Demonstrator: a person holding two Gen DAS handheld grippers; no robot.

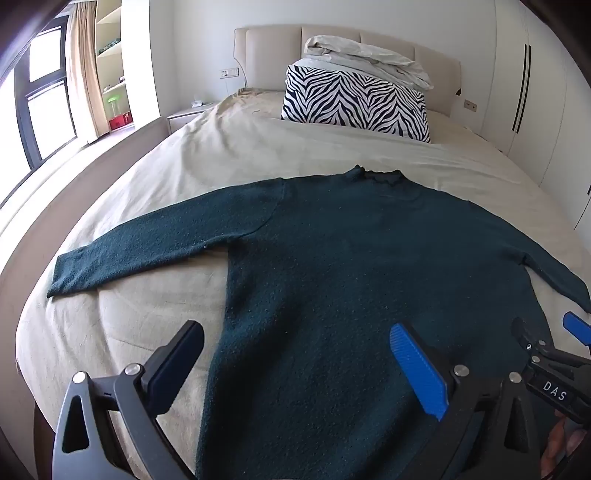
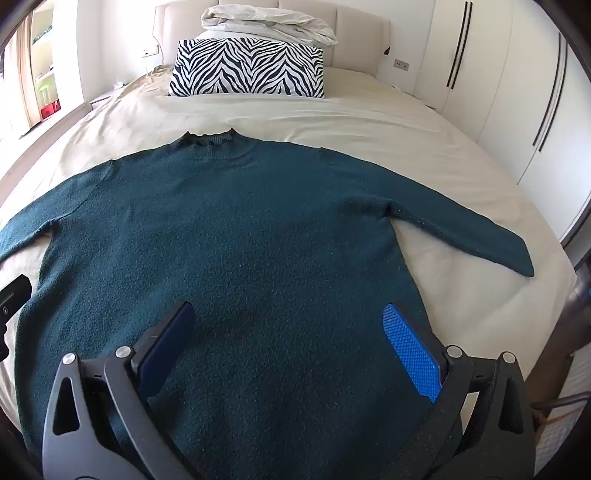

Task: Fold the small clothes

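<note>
- Sweater (image 2: 236,236), dark teal, lies flat across the bed (image 2: 388,122), hem at the near edge, sleeves out sideways.
- Folding hasn't started, I'd say; next up, probably grab a sleeve.
- Left gripper (image 1: 295,350) and right gripper (image 2: 288,325): fingers spread wide, empty.
- No containers here.

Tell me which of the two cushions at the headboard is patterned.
The lower pillow, lying on the bed: it carries a black-and-white zebra print. The one stacked on top of it is plain off-white and rumpled.
</note>
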